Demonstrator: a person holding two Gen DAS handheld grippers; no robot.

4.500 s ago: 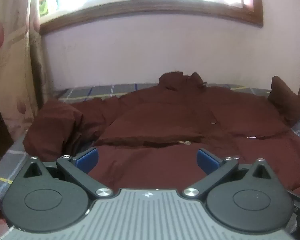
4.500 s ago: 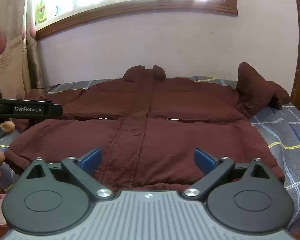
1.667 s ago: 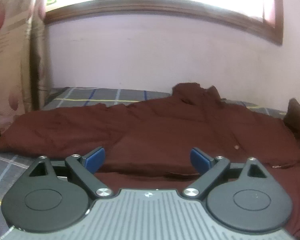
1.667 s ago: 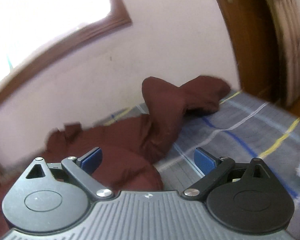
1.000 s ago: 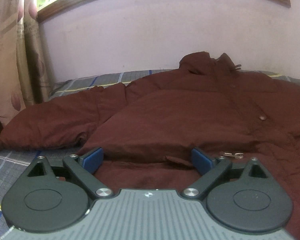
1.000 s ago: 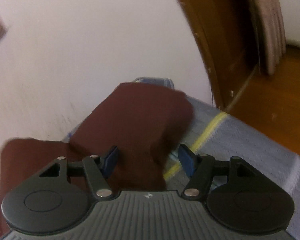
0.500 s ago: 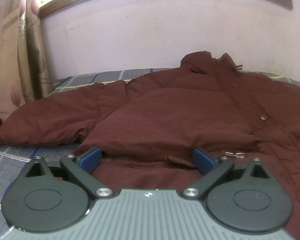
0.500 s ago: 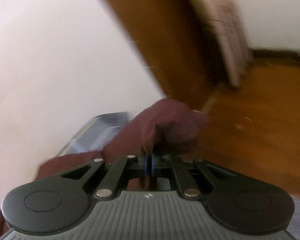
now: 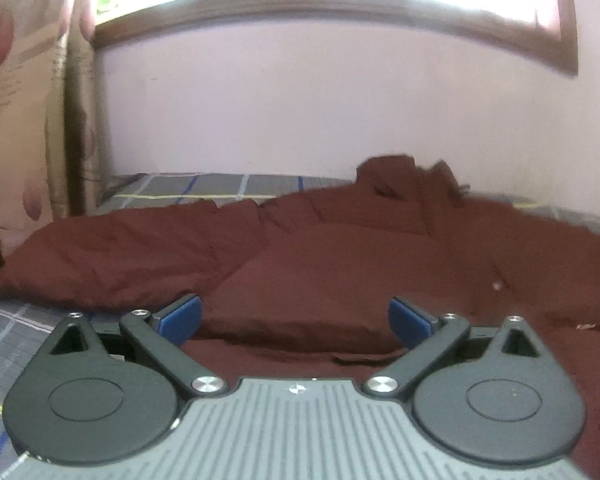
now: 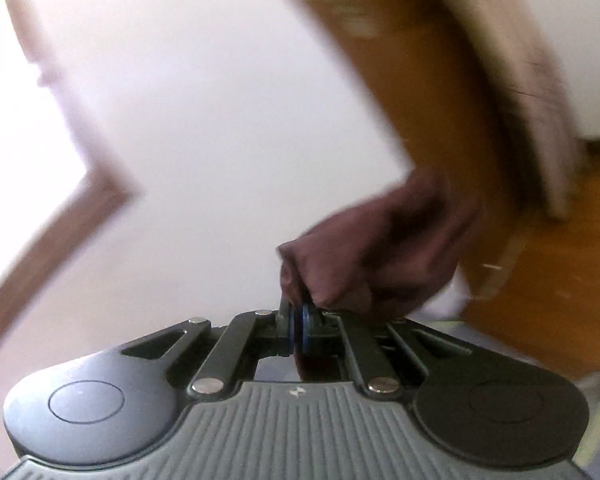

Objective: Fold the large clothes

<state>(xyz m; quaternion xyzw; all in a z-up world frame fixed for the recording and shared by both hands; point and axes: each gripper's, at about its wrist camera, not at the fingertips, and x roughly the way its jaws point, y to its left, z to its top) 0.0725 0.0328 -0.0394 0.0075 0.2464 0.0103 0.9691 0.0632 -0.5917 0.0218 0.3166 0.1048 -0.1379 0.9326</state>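
Maroon jacket point(image 9: 340, 264) spread across bed point(image 9: 204, 186), wall just behind. Left tool point(image 9: 296, 318) spread wide above jacket front, gripping nothing. Right tool point(image 10: 299, 322) pinching lifted sleeve point(image 10: 384, 252); blurred.

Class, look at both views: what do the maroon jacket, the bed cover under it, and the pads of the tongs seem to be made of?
Jacket: probably padded synthetic, matte; it puffs and creases softly, with a small metal snap.
Bed cover: woven cloth, likely cotton; flat grey plaid with printed lines.
Left tongs pads: blue, matte, perhaps rubber.
Right tongs pinch jacket fabric; blur hides detail.
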